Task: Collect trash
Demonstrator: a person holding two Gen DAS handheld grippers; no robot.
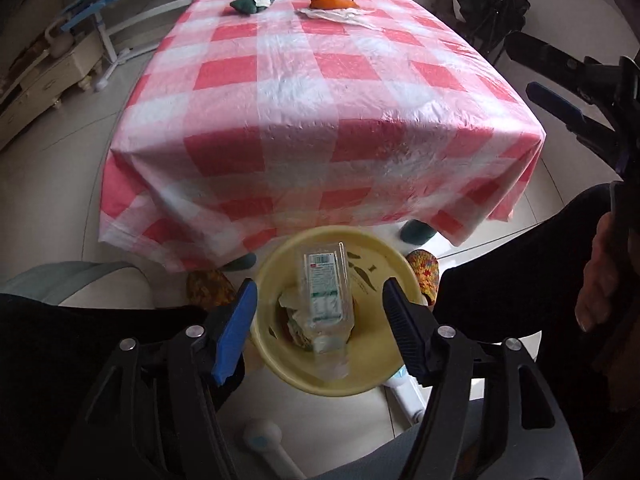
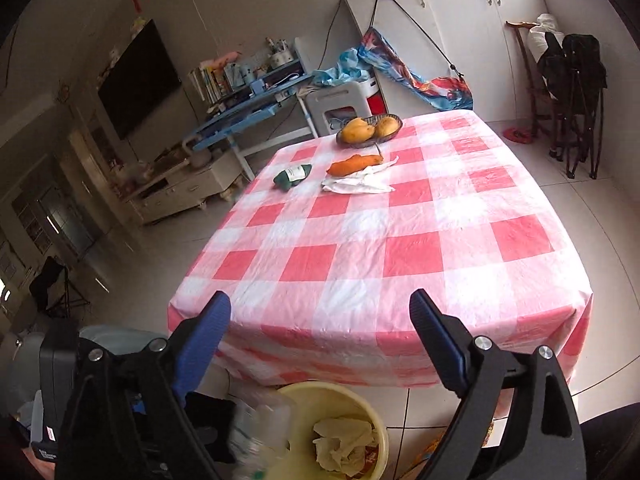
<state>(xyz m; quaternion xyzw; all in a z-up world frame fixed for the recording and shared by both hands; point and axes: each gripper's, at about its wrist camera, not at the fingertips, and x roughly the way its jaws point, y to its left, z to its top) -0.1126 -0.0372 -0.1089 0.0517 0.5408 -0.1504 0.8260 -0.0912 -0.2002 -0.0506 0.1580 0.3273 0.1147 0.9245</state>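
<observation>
**Hand-held grippers open over the bin, more trash waits on the table**

The left hand-held gripper (image 1: 320, 312) points down over the yellow bin (image 1: 276, 360) on the floor. Its jaws are partly open and nothing is pressed between them. A clear plastic bottle (image 1: 326, 304) sits in the gap, with its lower end inside the bin among crumpled paper (image 2: 344, 444), and it looks let go. The right hand-held gripper (image 2: 320, 328) has its jaws wide apart and holds nothing. It faces the table (image 2: 400, 256) with the red and white checked cloth.

More trash is still on the table, far from both hand-held grippers. There is a white wrapper (image 2: 360, 184) lying flat, and a dark green packet (image 2: 292, 176) just beside it. An orange carrot (image 2: 354, 164) touches the wrapper, and a basket of mangoes (image 2: 368, 128) is close behind.

What could go wrong? The bottle stands tall and leans on the bin's rim, so a bump could tip it out onto the floor. The bin is light and could get knocked over by a leg. The wrapper is thin and flat, so the jaws may slip off it or pinch the cloth. Reaching for it could also push the carrot, which is food and not trash.
</observation>
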